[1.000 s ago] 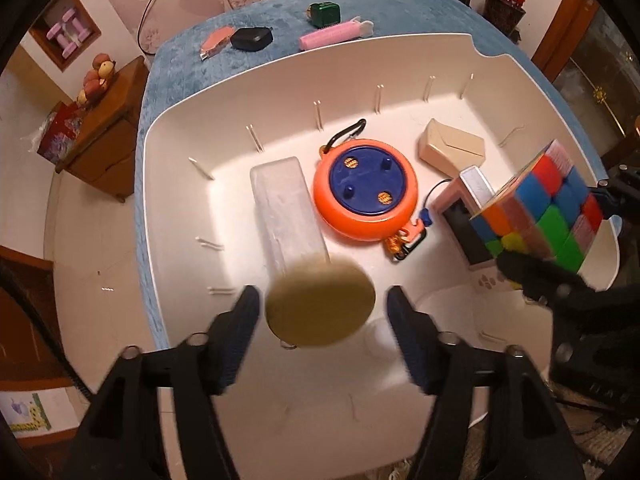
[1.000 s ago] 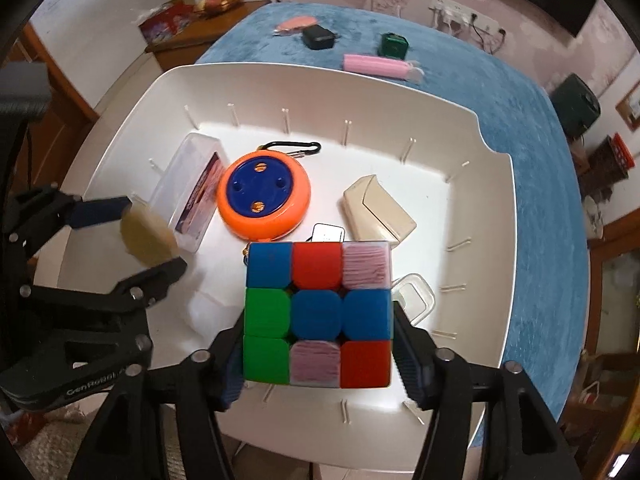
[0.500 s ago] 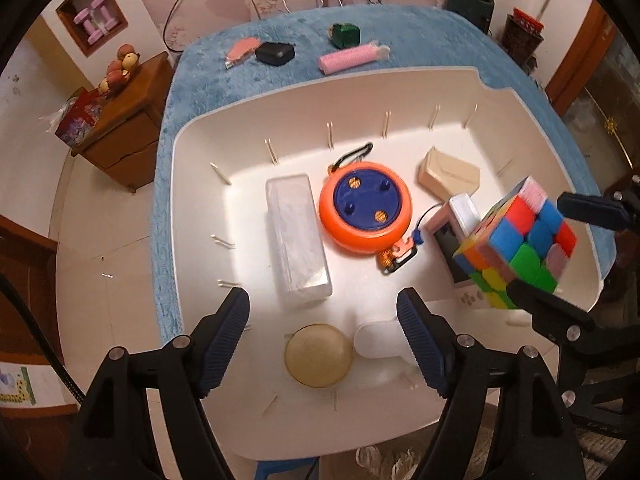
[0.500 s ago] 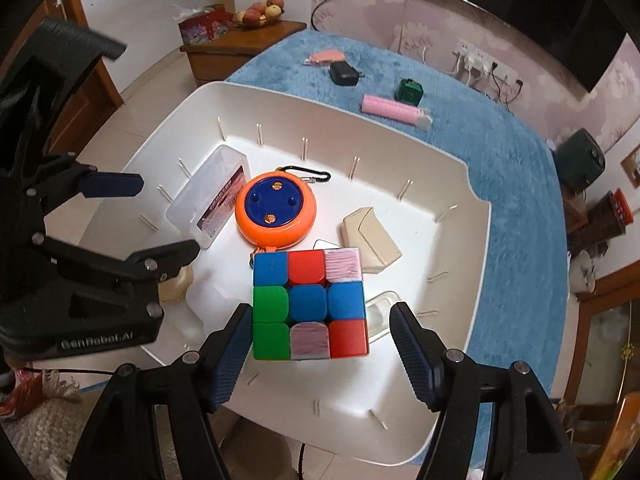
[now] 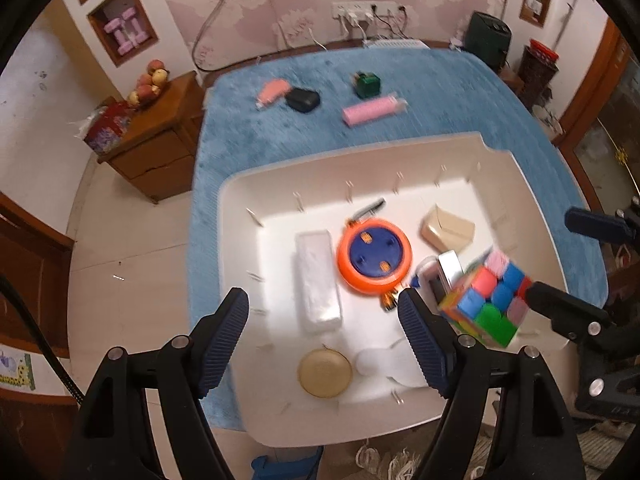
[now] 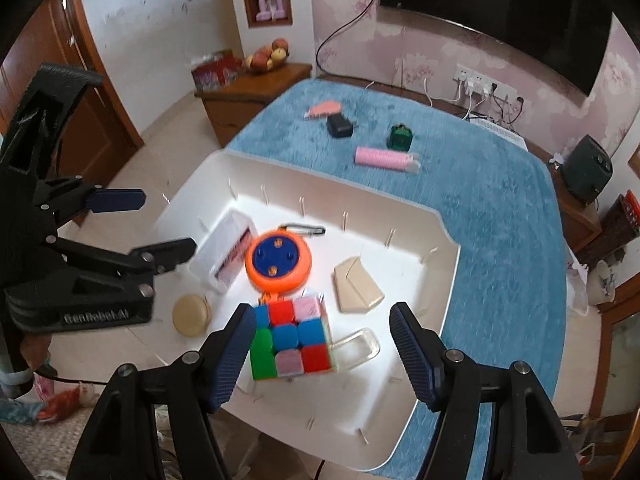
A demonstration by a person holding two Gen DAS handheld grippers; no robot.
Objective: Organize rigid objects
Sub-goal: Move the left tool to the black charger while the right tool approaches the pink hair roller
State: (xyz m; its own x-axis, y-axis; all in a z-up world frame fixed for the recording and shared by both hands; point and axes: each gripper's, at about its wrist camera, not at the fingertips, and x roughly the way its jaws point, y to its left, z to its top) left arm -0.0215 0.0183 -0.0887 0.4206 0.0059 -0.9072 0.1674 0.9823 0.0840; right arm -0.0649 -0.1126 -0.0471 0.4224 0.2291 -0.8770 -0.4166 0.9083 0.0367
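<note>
A white bin (image 5: 240, 264) (image 6: 444, 320) holds an orange and blue reel (image 5: 374, 256) (image 6: 278, 260), a clear box (image 5: 318, 280) (image 6: 224, 256), a beige case (image 5: 448, 230) (image 6: 356, 286), a round tan disc (image 5: 325, 372) (image 6: 191, 314) and a colour cube (image 5: 486, 300) (image 6: 292, 336). The cube lies in the bin, free of the fingers. My left gripper (image 5: 324, 336) is open and empty, high above the disc. My right gripper (image 6: 324, 348) is open and empty above the cube.
On the blue cloth (image 5: 440, 92) beyond the bin lie a pink tube (image 5: 370, 111) (image 6: 384, 158), a green box (image 5: 368, 83) (image 6: 400, 136), a black case (image 5: 302, 99) (image 6: 339, 126) and a pink item (image 5: 272, 90) (image 6: 324, 109). A wooden cabinet (image 5: 156, 148) stands left.
My left gripper let the tan disc drop into the bin and rose. My right gripper opened, left the cube in the bin and pulled up and back.
</note>
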